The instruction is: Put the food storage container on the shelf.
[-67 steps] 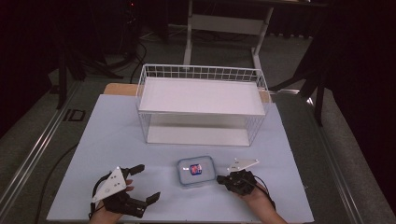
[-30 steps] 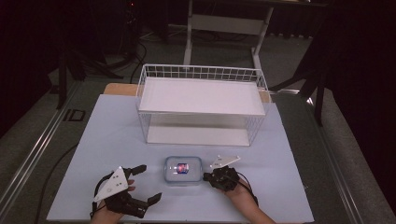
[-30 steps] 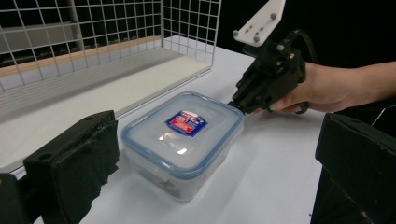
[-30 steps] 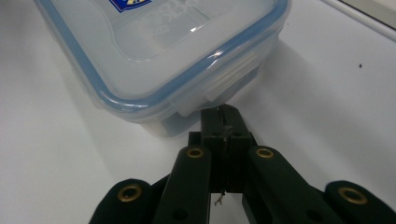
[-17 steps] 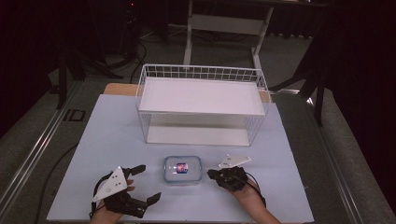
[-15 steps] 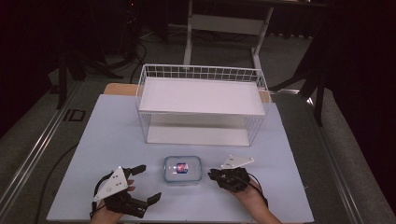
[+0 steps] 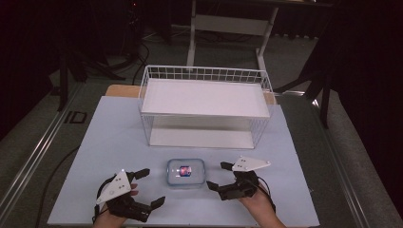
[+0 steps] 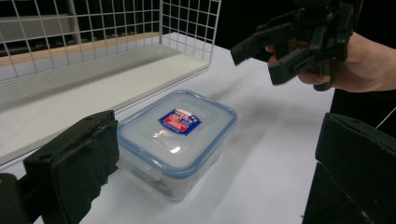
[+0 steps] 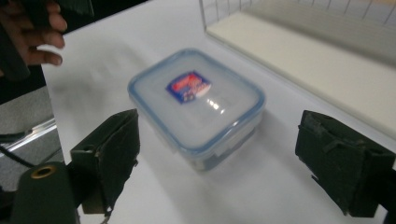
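Apparently a pre-grasp step: lidded container (image 7: 186, 172) is flanked by left gripper (image 7: 148, 187) & right gripper (image 7: 219, 175), jaws apart, nothing held. Next, closing in is needed.

The high view looks forward and down from above the table's (image 7: 119, 137) near edge, well back, with the wire rack (image 7: 204, 109) at mid-frame. Each gripper view sits low and close, looking along its own jaws. Both frame the lidded plastic container (image 8: 180, 140) (image 9: 196, 105) near the centre, from opposite sides, with the rack in an upper corner.
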{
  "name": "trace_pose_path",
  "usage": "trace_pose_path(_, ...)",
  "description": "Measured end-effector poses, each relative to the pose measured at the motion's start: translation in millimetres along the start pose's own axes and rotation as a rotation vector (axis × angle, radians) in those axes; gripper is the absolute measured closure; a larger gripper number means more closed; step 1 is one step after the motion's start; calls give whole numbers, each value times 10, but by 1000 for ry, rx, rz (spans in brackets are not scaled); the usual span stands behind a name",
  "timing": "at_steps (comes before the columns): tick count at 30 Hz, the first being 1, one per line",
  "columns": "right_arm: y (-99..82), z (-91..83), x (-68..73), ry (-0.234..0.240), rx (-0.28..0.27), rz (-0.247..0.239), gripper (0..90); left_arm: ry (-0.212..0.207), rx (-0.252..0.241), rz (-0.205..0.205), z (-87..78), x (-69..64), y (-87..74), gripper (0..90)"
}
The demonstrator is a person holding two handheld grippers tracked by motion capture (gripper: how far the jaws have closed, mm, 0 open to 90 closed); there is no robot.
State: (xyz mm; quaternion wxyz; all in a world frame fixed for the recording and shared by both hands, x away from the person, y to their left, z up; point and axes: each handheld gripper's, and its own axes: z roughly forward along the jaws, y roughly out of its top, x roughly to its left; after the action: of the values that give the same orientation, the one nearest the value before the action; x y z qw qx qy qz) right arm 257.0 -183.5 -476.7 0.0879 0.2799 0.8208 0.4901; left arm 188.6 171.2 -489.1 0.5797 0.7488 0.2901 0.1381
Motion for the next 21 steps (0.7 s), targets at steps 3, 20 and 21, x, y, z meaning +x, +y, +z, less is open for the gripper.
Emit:
trace_pose_path(3, 56, -38, 22, -12, 23, -31, 163, 5, 60, 9, 34, -20, 59, 7)
trace_pose_path(20, 264, -19, 33, -115, 25, 40, 113, -68, 216, -295, 319, 234, 427, 27)
trace_pose_path(21, 271, -2, 12, -96, 28, 61, 113, -59, 223, -301, 338, 259, 429, 27)
